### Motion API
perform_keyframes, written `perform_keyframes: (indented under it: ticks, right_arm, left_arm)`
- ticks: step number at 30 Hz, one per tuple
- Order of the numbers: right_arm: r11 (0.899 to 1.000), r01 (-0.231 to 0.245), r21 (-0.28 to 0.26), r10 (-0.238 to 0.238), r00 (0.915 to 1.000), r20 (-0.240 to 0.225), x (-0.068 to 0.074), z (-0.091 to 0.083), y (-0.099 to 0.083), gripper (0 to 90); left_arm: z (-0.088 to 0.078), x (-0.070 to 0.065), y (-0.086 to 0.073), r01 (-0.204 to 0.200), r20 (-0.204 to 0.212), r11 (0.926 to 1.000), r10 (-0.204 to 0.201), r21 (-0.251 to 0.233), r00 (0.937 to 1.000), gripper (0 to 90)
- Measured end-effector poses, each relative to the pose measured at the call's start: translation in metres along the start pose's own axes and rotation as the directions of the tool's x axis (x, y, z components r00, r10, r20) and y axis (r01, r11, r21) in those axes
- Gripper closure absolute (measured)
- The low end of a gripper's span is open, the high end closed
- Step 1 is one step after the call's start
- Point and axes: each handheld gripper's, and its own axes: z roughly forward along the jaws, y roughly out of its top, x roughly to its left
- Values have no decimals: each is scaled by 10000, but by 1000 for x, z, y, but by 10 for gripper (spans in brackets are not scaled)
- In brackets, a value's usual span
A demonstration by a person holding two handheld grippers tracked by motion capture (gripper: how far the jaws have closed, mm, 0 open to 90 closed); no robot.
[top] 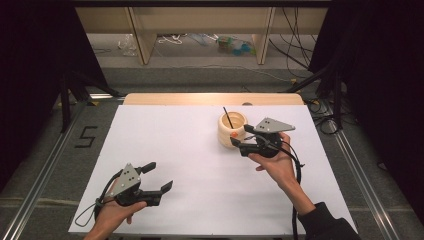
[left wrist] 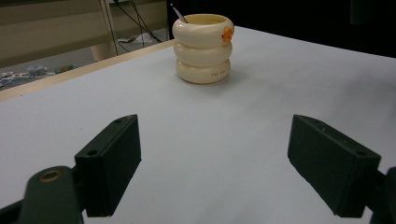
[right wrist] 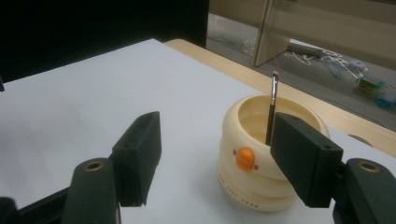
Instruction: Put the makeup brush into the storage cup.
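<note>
A cream ribbed cup (top: 231, 129) stands on the white table top (top: 190, 150), right of centre. It has an orange knob (right wrist: 245, 158) on its side, and a thin dark brush (right wrist: 271, 108) leans inside it. My right gripper (top: 241, 135) hovers just to the right of the cup, pointing at it. In the right gripper view the cup (right wrist: 261, 179) sits just beyond the right gripper (right wrist: 219, 156), whose jaws stand open and grip nothing. My left gripper (top: 159, 176) rests near the front left, open and empty. In the left gripper view the left gripper (left wrist: 229, 158) faces the distant cup (left wrist: 203, 46).
The white sheet covers a wooden table whose bare far edge (top: 210, 98) shows. Beyond it are wooden shelf legs (top: 142, 40) and loose cables on the floor. Dark curtains and metal rails (top: 45, 170) flank both sides.
</note>
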Motion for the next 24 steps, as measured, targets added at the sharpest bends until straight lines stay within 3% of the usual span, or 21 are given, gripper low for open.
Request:
perform_keyframes:
  ticks: [7,13,16,24]
  right_arm:
    - [9999,115,-121,-116,9999,-110,3,-5,-2,331]
    - [10000,-3,53,4,9999,-170,4,-5,-10,255]
    - [9994,-67,342,64,10000,77,3,-8,-11,242]
    - [9997,-220,44,219,9997,65,5,-18,-18,231]
  left_arm:
    - [0,0,0,-17,-9,10000,17,15,10000,172]
    - [0,0,0,-33,-13,10000,33,-24,10000,172]
    - [0,0,0,-67,9,10000,67,-13,10000,172]
    - [0,0,1,-29,-14,10000,29,-36,10000,171]
